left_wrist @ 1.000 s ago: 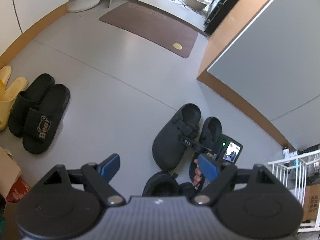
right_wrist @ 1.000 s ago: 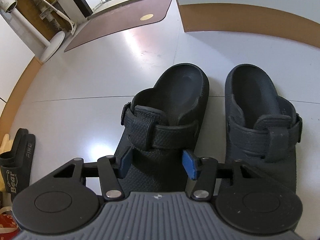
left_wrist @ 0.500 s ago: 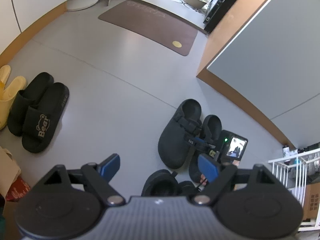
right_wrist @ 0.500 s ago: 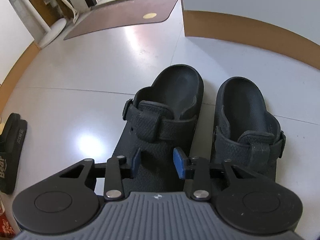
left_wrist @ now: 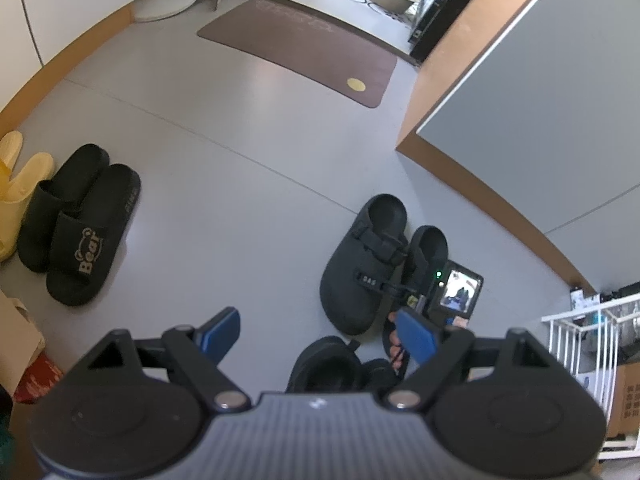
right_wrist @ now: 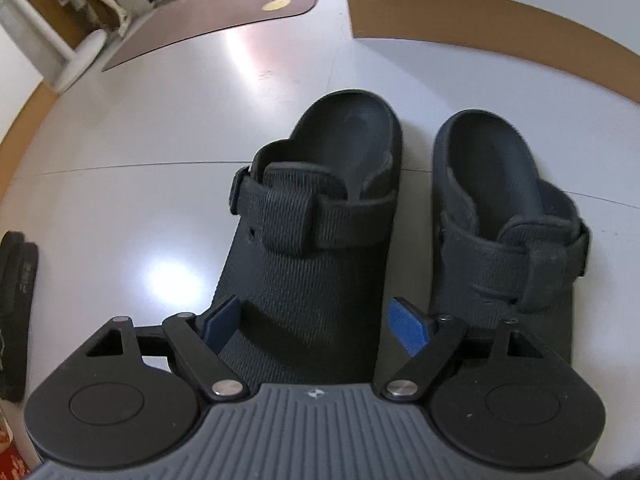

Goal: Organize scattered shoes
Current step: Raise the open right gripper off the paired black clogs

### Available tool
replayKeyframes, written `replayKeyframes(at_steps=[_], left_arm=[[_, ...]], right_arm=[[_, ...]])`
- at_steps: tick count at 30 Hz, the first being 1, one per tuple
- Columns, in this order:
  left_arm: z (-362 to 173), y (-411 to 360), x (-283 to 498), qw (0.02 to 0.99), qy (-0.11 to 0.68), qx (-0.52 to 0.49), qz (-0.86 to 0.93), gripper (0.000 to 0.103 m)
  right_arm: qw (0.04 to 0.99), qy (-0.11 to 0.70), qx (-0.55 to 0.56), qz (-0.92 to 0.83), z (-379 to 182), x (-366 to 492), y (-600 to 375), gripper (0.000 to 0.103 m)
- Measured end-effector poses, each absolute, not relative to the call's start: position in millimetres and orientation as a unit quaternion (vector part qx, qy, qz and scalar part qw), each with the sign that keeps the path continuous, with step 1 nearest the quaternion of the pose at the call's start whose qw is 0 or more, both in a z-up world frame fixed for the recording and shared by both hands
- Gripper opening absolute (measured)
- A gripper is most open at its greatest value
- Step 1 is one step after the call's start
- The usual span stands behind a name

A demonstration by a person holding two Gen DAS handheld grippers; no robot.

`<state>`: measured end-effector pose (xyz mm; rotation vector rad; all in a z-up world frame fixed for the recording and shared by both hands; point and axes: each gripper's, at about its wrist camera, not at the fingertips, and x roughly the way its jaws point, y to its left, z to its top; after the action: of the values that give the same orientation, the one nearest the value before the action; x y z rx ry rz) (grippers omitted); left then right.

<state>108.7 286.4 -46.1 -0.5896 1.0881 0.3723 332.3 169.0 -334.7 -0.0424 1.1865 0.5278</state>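
On the floor (right_wrist: 168, 128), two black clogs (right_wrist: 320, 216) stand side by side.

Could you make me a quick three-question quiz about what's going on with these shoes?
1. True or false: the right gripper is clamped shut on the left clog.
2. What word is printed on the black slide near the yellow slippers?
3. The two black clogs lie: A) stacked, B) side by side on the floor, C) on the brown mat.

Key:
1. False. Its jaws have just been opening and now stand wide on either side of that clog, not pressing it.
2. Bear.
3. B, with the right clog beside the left one.
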Motion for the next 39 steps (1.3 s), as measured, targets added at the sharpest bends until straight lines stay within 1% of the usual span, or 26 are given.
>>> replayKeyframes(at_steps=[1,4,15,21,29,33,39], left_arm=[[-45.9,285.8,108.8,0.799,0.507,-0.274,0.173,0.087],[-46.0,284.8,108.2,0.798,0.507,-0.274,0.174,0.087],[-40.4,283.5,106.2,0.804,0.501,-0.271,0.169,0.087],[-33.5,274.7,105.2,0.811,0.494,-0.269,0.160,0.087],[-25.4,264.6,101.8,0.814,0.494,-0.271,0.138,0.087],[-16.8,267.0,95.5,0.815,0.483,-0.294,0.130,0.087],[-1.9,255.2,88.9,0.825,0.467,-0.298,0.116,0.087]], right_arm=[[0.795,0.553,-0.018,0.250,-335.4,332.6,168.4,0.075],[0.795,0.551,-0.029,0.251,-333.8,333.9,170.2,0.070],[0.798,0.552,-0.047,0.235,-328.2,326.8,175.9,0.070],[0.795,0.557,-0.049,0.236,-307.0,326.5,169.3,0.070],[0.802,0.551,-0.033,0.227,-244.6,320.4,149.0,0.070],[0.808,0.544,-0.037,0.222,-213.7,310.4,136.9,0.070],[0.831,0.518,-0.020,0.202,-135.8,301.5,99.8,0.071]])
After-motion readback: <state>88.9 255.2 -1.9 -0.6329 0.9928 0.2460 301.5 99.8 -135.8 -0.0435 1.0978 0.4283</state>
